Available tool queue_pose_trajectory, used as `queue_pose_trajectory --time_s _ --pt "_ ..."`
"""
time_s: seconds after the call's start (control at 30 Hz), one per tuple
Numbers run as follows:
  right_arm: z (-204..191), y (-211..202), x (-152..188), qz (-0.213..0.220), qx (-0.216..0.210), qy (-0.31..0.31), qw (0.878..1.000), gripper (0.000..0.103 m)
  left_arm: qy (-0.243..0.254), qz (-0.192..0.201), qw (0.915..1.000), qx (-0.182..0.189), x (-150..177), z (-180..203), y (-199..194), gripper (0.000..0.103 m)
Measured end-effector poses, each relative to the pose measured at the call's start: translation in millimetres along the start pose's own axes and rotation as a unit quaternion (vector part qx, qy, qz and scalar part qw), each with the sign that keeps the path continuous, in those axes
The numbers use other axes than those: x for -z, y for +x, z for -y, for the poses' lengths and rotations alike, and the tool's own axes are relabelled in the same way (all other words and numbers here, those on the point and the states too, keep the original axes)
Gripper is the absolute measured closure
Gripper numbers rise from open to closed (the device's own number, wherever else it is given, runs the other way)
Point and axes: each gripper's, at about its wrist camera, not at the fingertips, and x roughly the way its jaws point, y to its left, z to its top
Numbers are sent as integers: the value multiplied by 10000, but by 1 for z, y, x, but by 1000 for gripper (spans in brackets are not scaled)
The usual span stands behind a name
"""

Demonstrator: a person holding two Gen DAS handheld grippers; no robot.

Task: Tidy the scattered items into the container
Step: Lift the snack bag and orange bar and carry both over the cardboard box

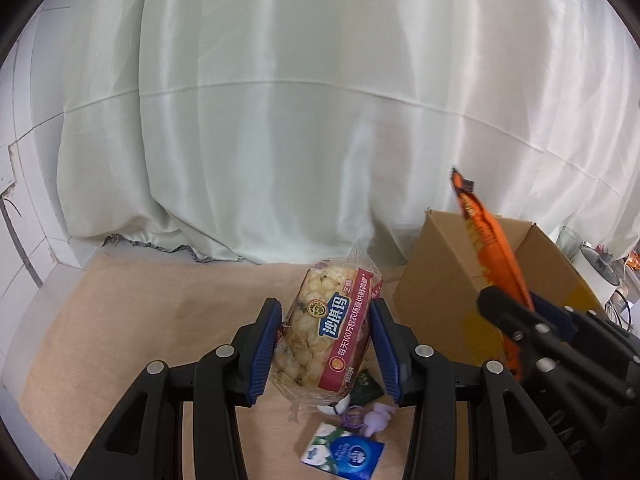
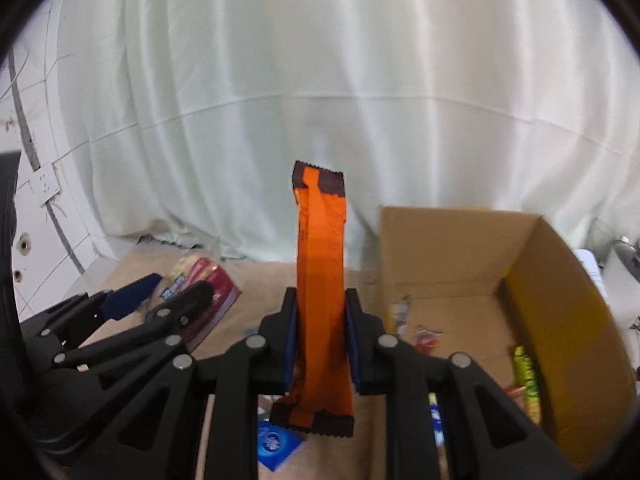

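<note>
My left gripper is shut on a clear-wrapped pack of puffed snack cake with a red and blue label, held above the tan cloth. In the right wrist view that gripper and its snack pack show at the left. My right gripper is shut on a long orange bar wrapper that stands upright, just left of the open cardboard box. From the left wrist view the right gripper and the orange bar hang in front of the box.
Inside the box lie a green packet, a red sweet and other small items. On the cloth sit a blue tissue pack, a purple toy and a dark green sachet. A pale curtain hangs behind.
</note>
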Motion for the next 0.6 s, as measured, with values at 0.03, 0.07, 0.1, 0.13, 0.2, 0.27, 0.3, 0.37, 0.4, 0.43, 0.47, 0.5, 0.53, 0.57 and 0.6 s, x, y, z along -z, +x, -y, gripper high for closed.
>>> queue_pose_trajectory --time_s 0.03,0.07,0.1,0.13,0.2,0.27,0.3,0.37,0.4,0.43,0.47,0.5,0.53,0.57,0.6 --pt "5 -3 -1 -2 -16 51 10000 78 14 -9 10000 6 -1 5 0 57" --pt "11 -5 -3 -4 26 66 10000 78 14 -21 10000 31 -1 9 0 57" --pt "16 -8 -3 7 86 72 9999 78 24 -22 10000 63 -2 14 -2 57" --pt "23 -12 -4 7 141 94 9999 78 57 -9 9999 87 -2 21 -3 57" --pt "37 -18 -4 20 137 182 9997 78 113 -6 9998 139 -3 33 -4 57" --pt "51 -23 -2 18 196 256 9995 78 167 -26 9996 217 -3 47 -4 57" --pt "57 -24 -1 -9 250 289 9993 78 188 -23 9995 243 -3 55 -4 57" --pt "74 -28 2 -55 412 359 9985 78 206 -43 9994 280 -2 70 -4 57" --pt "82 -30 4 -61 471 394 9981 78 211 -71 9992 334 -1 77 -3 57" --pt "91 -33 5 -74 520 463 9975 78 213 -103 9989 402 -1 87 -2 57" --pt "99 -35 8 -88 548 506 9972 78 239 -114 9987 432 0 94 -2 57" --pt "106 -36 11 -102 571 549 9968 78 273 -115 9985 456 1 101 -2 57" --pt "115 -36 14 -154 600 637 9960 78 297 -120 9983 479 2 108 -1 57" --pt "123 -37 16 -185 631 712 9953 78 301 -144 9980 533 2 116 -1 57" --pt "130 -38 18 -210 690 765 9945 78 304 -164 9978 573 2 120 0 57"
